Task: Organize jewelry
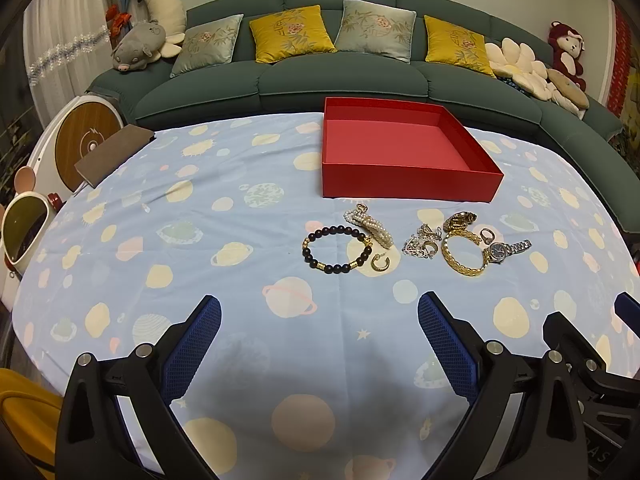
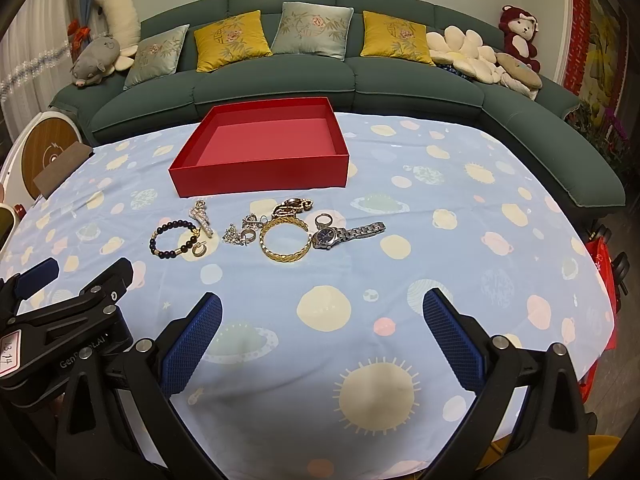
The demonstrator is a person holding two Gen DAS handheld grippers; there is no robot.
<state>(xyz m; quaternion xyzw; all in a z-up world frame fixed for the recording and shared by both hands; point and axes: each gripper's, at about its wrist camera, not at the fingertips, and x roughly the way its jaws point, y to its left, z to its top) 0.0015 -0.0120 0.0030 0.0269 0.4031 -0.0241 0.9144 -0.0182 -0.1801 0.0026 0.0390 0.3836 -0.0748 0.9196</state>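
An empty red box (image 1: 404, 184) (image 2: 260, 178) stands on the table's far side. In front of it lies a row of jewelry: a dark bead bracelet (image 1: 335, 249) (image 2: 173, 242), a pearl bracelet (image 1: 370, 226) (image 2: 201, 216), a gold hoop earring (image 1: 380, 262) (image 2: 199, 250), a silver cluster (image 1: 422, 242) (image 2: 240, 234), a gold bangle (image 1: 464, 256) (image 2: 285, 244), a ring (image 1: 487, 235) (image 2: 323, 221) and a wristwatch (image 1: 506, 249) (image 2: 344, 234). My left gripper (image 1: 319, 312) (image 2: 84, 276) is open and empty, short of the jewelry. My right gripper (image 2: 322, 308) is open and empty, nearer the table's front.
The table wears a light blue planet-print cloth (image 1: 240, 240) (image 2: 440, 220). A brown flat case (image 1: 114, 154) (image 2: 60, 172) lies at the far left edge. A green sofa (image 1: 340, 80) (image 2: 340, 84) with cushions stands behind the table.
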